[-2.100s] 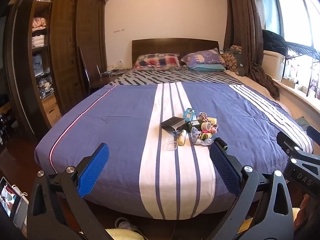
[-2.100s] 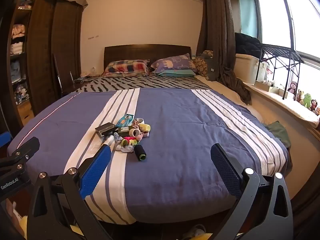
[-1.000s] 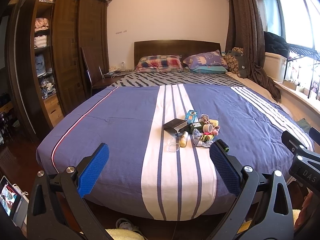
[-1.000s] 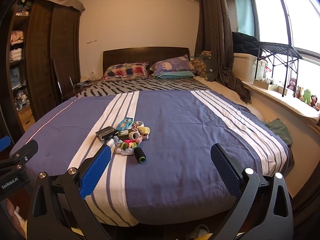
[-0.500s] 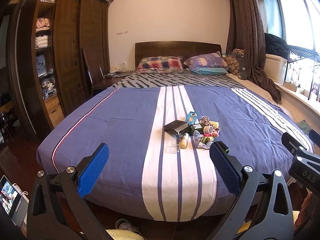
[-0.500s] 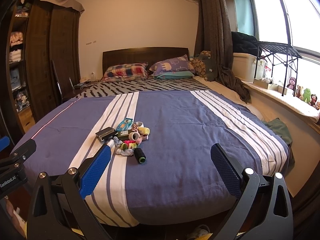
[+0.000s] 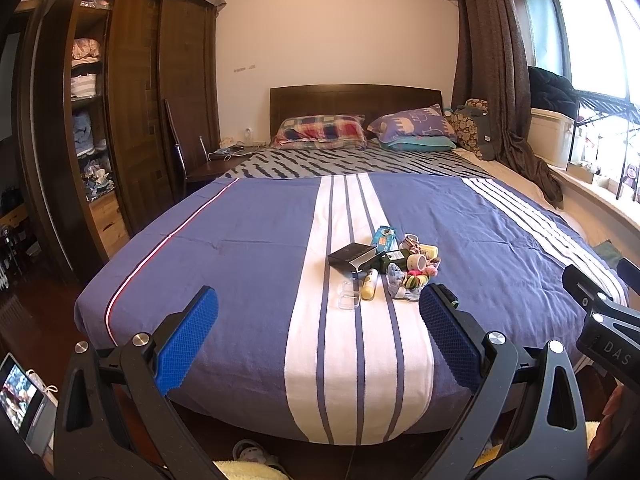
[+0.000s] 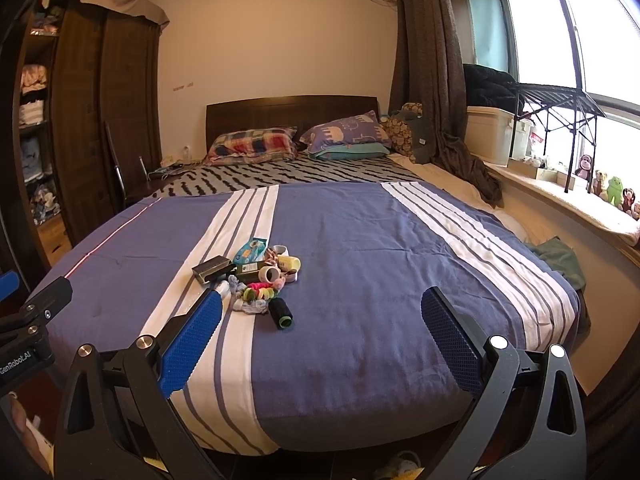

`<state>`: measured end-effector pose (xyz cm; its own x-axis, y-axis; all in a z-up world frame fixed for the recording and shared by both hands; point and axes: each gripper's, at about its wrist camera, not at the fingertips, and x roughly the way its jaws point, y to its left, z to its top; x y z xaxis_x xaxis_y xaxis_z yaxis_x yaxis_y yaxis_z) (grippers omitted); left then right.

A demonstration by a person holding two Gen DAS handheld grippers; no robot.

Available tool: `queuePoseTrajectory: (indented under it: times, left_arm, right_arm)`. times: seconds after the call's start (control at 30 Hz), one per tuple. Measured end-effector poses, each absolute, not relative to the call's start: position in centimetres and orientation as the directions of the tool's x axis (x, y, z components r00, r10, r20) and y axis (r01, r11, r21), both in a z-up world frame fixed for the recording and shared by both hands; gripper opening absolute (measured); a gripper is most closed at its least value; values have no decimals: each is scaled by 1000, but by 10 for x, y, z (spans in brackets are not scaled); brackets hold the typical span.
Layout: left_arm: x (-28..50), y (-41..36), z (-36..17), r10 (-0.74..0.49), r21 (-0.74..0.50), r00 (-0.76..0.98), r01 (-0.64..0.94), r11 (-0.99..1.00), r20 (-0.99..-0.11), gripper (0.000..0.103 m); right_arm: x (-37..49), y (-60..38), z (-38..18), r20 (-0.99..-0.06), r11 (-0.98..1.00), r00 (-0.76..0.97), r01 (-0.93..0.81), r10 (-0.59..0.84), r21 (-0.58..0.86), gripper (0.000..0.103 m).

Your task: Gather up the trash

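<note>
**Foot of bed: both grippers wide, nothing held**

At the foot of the bed (image 7: 248, 240) I hold both grippers over the near edge, fingers pointing toward the headboard (image 7: 356, 98).

Left gripper (image 7: 318, 340): jaws spread wide, blue pads bare, nothing between them. Right gripper (image 8: 320, 344): same, wide apart and holding nothing. I see the right gripper's body at the right edge of the left view, and the left one's at the left edge of the right view.

Trash pile (image 7: 384, 266) sits mid-bed on the white stripe band of the blue cover, well ahead of both grippers. What I can make out:
- black box (image 7: 352, 255), far left of the pile
- blue wrapper packet (image 7: 383, 238) just behind it
- clear plastic tray (image 7: 349, 296), nearest the left gripper
- pale yellow tube (image 7: 369, 279), touching the tray's right side
- dark spool with a green end (image 8: 281, 312), nearest item in the right view, just beside the pile
- small cups, rolls and coloured bits bunched on the right; too small to name

Two pillows (image 8: 296, 140) lie at the head. Wardrobe (image 7: 132, 120) stands left of the bed, window sill with plush toys (image 8: 612, 192) right.
</note>
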<state>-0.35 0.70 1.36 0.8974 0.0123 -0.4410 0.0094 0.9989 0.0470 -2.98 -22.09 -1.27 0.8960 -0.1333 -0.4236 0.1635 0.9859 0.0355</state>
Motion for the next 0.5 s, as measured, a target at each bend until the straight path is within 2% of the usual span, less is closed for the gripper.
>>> queuePoseTrajectory:
  times: [0.5]
  left_arm:
    - [2,8,11,29,53,895,-5,999,-446,95]
  right_arm:
    - [-26,-223,-14,-426,986,895,163,-130,40,100]
